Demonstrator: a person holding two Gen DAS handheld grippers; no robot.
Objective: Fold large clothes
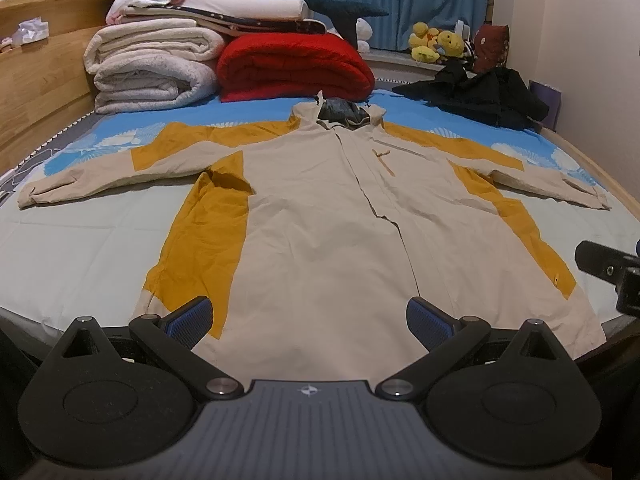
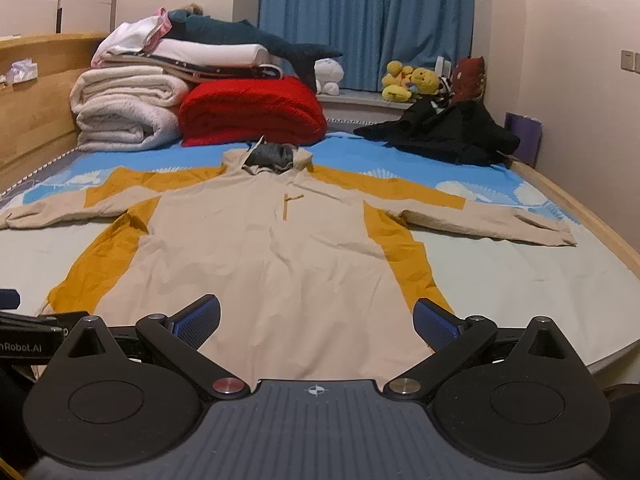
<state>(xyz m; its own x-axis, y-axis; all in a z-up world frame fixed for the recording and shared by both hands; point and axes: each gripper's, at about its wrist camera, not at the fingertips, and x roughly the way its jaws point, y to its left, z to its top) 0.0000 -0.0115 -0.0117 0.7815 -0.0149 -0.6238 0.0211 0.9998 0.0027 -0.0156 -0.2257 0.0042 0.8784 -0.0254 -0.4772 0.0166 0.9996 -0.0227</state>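
A large beige jacket with mustard-yellow side panels (image 1: pixel 320 208) lies flat and face up on the bed, both sleeves spread out sideways, hood at the far end. It also shows in the right wrist view (image 2: pixel 256 248). My left gripper (image 1: pixel 308 320) is open and empty, hovering just above the jacket's near hem. My right gripper (image 2: pixel 316 320) is open and empty, also over the near hem, slightly to the right. The right gripper's body shows at the right edge of the left wrist view (image 1: pixel 612 272).
Folded white blankets (image 1: pixel 148 68) and a red blanket (image 1: pixel 292 68) are stacked at the bed's far end. A crumpled black garment (image 1: pixel 480 96) lies at the far right. A wooden bed frame (image 1: pixel 36 80) runs along the left. Plush toys (image 1: pixel 436 42) sit on the windowsill.
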